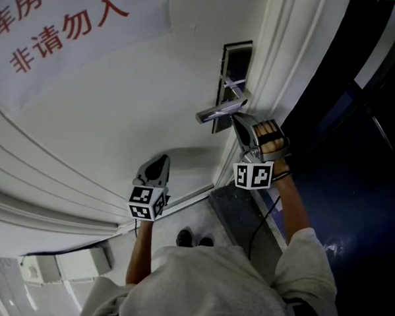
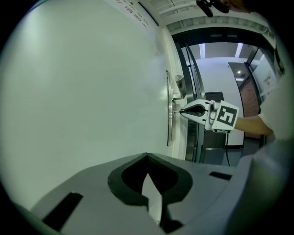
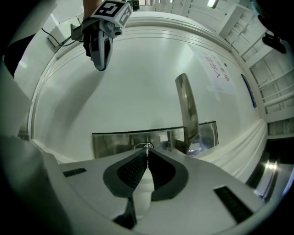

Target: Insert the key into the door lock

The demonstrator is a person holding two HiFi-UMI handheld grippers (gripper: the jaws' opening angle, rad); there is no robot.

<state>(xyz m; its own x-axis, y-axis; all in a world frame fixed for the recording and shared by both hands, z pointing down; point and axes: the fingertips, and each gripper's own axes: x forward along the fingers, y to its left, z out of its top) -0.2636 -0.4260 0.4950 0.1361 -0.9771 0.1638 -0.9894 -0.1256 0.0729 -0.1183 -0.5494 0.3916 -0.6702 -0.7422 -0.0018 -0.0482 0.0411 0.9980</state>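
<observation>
Right gripper (image 3: 147, 151) pinches the key (image 3: 147, 146), whose tip meets the lock plate (image 3: 115, 142) beside the lever handle (image 3: 187, 108) at the door (image 2: 82, 92) edge. Left gripper (image 2: 147, 157) has its fingers pressed together, empty, near the door.

The thin metal key (image 3: 147, 146), held level, touches the steel lock plate (image 3: 110, 143) just below its lever handle (image 3: 187, 110).

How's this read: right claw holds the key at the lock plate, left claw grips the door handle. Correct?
The left claw grips nothing: it is shut, off the door handle, by the bare door. The head view shows it. The right claw does hold the key at the lock plate.
</observation>
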